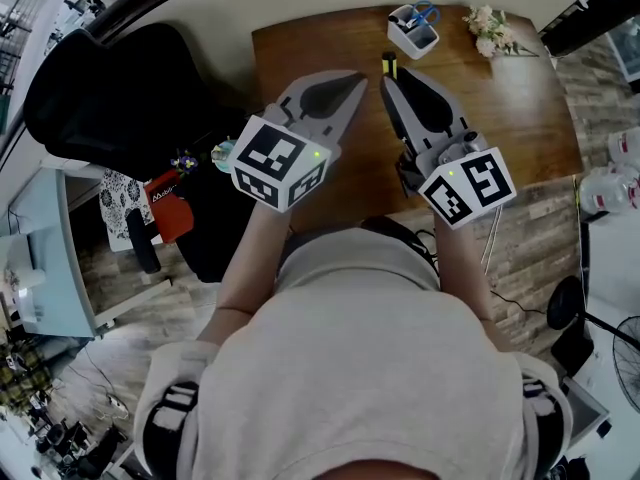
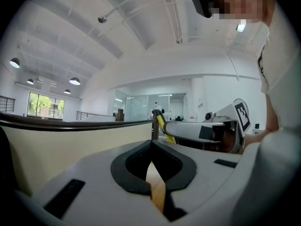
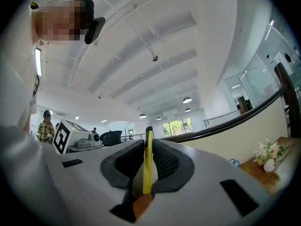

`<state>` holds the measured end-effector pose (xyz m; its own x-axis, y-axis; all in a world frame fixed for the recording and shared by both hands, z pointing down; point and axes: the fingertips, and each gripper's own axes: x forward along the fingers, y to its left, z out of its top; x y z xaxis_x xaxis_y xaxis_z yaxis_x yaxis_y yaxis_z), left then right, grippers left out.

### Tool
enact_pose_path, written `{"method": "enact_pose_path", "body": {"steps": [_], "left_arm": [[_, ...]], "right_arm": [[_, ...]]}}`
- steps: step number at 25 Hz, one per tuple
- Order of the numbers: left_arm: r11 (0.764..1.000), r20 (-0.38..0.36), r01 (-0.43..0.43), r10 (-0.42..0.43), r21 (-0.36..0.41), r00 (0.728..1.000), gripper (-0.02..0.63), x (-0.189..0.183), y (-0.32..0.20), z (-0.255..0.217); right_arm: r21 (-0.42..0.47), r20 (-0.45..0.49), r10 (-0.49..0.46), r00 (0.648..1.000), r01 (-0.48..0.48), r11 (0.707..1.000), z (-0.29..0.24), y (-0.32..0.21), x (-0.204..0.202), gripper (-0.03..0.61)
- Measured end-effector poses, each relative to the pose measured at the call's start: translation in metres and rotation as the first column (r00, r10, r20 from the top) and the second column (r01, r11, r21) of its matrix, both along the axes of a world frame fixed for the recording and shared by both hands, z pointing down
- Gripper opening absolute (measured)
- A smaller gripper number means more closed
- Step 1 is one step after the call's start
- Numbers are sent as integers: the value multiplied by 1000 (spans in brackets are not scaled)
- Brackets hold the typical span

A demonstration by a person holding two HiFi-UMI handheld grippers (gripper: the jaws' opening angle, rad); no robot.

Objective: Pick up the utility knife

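The utility knife (image 3: pixel 147 166) is a thin yellow strip with a black tip, clamped edge-on between the dark pads of my right gripper (image 3: pixel 147 147). In the head view the same knife (image 1: pixel 388 66) pokes out past the tips of the right gripper (image 1: pixel 389 83), lifted above the wooden table (image 1: pixel 520 98). My left gripper (image 1: pixel 355 80) hovers beside it on the left, its jaw tips together with nothing between them. From the left gripper view the jaws of the left gripper (image 2: pixel 152 144) meet at their tips, and the knife (image 2: pixel 161 124) shows ahead in the other gripper.
A white pen holder (image 1: pixel 413 30) with blue-handled scissors stands at the table's far edge, with a small bunch of pale flowers (image 1: pixel 491 30) to its right. A black office chair (image 1: pixel 110 98) sits left of the table. My own torso fills the lower head view.
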<state>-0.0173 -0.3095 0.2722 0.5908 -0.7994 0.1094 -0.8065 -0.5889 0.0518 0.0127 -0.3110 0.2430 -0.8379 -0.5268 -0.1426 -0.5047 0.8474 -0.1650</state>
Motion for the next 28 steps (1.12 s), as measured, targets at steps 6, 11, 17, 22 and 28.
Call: {"method": "enact_pose_path", "body": {"steps": [6, 11, 17, 22, 28], "left_arm": [[1000, -10, 1, -1, -21, 1000, 17, 2, 7, 9], [999, -9, 2, -3, -41, 1000, 15, 3, 9, 17], [997, 15, 26, -25, -72, 1000, 17, 5, 9, 25], [996, 27, 42, -40, -84, 999, 15, 5, 11, 29], [995, 16, 57, -55, -87, 998, 15, 3, 11, 29]], "right_arm": [[-27, -16, 23, 1000, -23, 999, 13, 4, 7, 72], [-52, -24, 38, 999, -39, 998, 22, 5, 11, 72], [-67, -36, 27, 999, -29, 997, 28, 6, 14, 72], [-78, -42, 23, 999, -26, 997, 32, 7, 16, 72], [-86, -45, 18, 999, -22, 996, 35, 8, 17, 72]]}}
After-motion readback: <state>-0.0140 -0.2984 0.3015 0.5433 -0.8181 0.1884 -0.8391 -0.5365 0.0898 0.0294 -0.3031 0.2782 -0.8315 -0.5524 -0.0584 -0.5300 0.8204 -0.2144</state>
